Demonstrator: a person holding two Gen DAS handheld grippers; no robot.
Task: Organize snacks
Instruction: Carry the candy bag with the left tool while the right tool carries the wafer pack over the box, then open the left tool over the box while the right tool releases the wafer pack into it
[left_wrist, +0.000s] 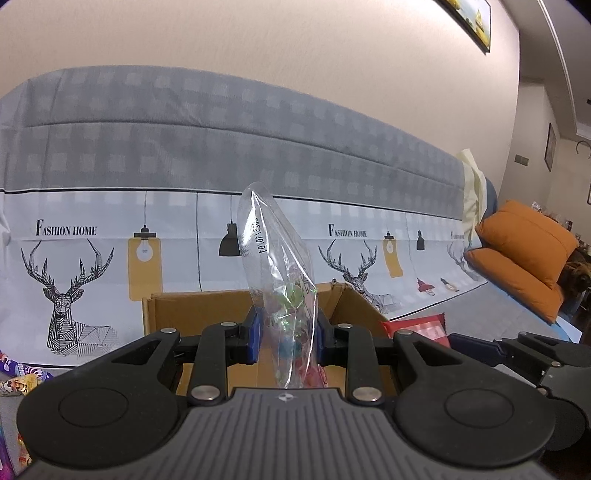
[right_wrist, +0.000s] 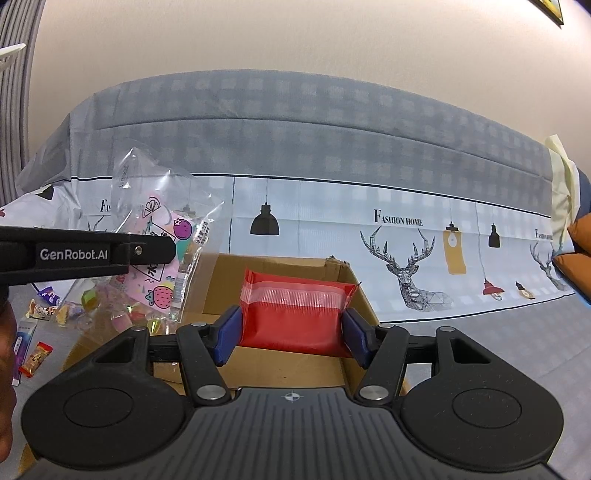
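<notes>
My left gripper is shut on a clear candy bag with coloured sweets, held upright above the open cardboard box. The same bag, with pink fruit print, shows at the left of the right wrist view, held by the left gripper's black finger. My right gripper is shut on a red snack packet, held over the box. The packet's corner shows in the left wrist view.
Several small wrapped candies lie on the surface left of the box. A sofa with a grey deer-print cover stands behind. Orange cushions sit at the right.
</notes>
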